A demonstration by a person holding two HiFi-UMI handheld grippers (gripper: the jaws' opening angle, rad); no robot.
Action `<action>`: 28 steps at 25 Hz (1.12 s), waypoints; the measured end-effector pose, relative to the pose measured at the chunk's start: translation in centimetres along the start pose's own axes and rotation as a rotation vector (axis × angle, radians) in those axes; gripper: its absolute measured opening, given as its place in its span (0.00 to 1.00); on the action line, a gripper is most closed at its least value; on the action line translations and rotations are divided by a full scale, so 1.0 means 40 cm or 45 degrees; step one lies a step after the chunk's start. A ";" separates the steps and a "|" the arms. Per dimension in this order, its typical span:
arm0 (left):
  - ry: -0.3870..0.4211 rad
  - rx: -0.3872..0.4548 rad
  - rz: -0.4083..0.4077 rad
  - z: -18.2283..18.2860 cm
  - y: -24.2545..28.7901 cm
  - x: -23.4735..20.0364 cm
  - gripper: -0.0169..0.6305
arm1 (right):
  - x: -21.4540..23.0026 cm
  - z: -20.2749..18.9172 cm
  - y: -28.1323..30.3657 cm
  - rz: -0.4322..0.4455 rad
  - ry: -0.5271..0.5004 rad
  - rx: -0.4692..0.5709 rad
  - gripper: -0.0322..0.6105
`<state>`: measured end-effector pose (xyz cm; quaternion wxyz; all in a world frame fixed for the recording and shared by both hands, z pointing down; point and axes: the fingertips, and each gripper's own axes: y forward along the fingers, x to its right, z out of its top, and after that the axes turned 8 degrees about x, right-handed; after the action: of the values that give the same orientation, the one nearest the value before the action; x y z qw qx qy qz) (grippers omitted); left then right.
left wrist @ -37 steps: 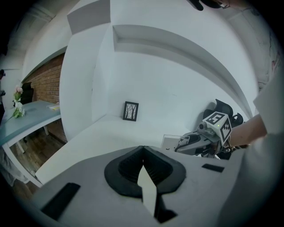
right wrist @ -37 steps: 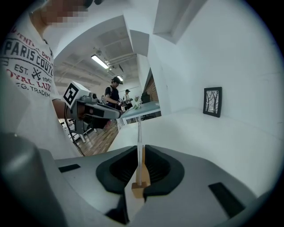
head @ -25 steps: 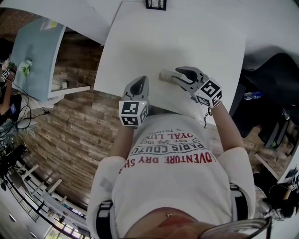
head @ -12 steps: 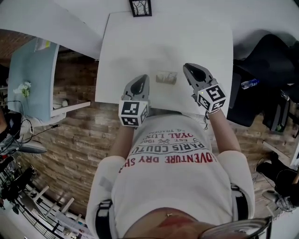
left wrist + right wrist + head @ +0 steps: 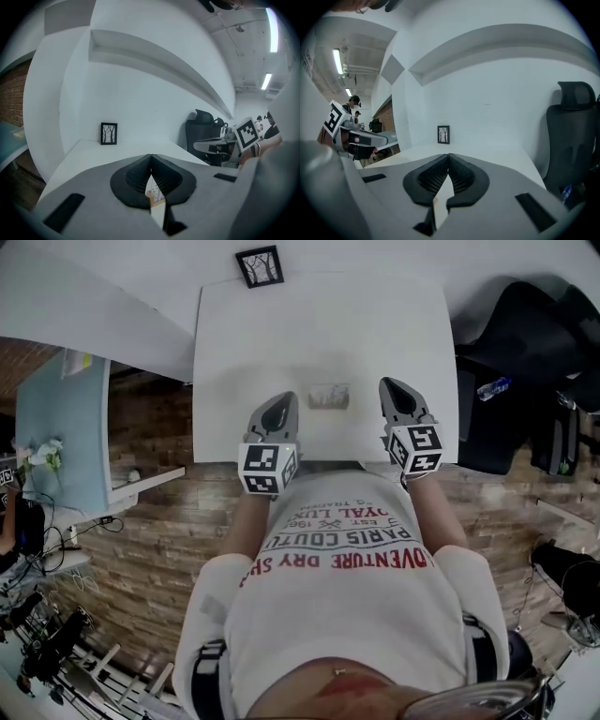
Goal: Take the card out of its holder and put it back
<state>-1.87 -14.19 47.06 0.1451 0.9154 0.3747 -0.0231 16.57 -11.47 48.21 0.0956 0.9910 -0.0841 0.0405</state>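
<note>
A small wooden card holder (image 5: 329, 397) with a pale card standing in it sits near the front edge of the white table (image 5: 319, 324). My left gripper (image 5: 284, 397) hovers just left of it, jaws shut and empty (image 5: 151, 159); a sliver of patterned card and wood shows through the gap behind its tips. To the holder's right, apart from it, my right gripper (image 5: 387, 383) has its jaws together. They have just been closing with nothing between them (image 5: 448, 157). Both grippers point toward the far wall.
A small black picture frame (image 5: 260, 265) stands at the table's far edge against the wall. A black office chair (image 5: 525, 324) is right of the table, a light blue table (image 5: 66, 399) to the left. Brick-pattern floor lies below the front edge.
The right gripper has drawn away from the holder to the right, turned to point forward and closed its jaws. The left gripper has barely shifted. The holder stays on the table.
</note>
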 end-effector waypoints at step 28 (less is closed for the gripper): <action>0.014 0.047 -0.062 0.031 0.010 0.000 0.06 | -0.060 -0.017 -0.002 -0.063 -0.001 -0.042 0.09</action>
<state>-1.51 -14.80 45.98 0.1255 0.9087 0.3972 -0.0286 14.17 -10.86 48.64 0.1129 0.9911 -0.0603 0.0362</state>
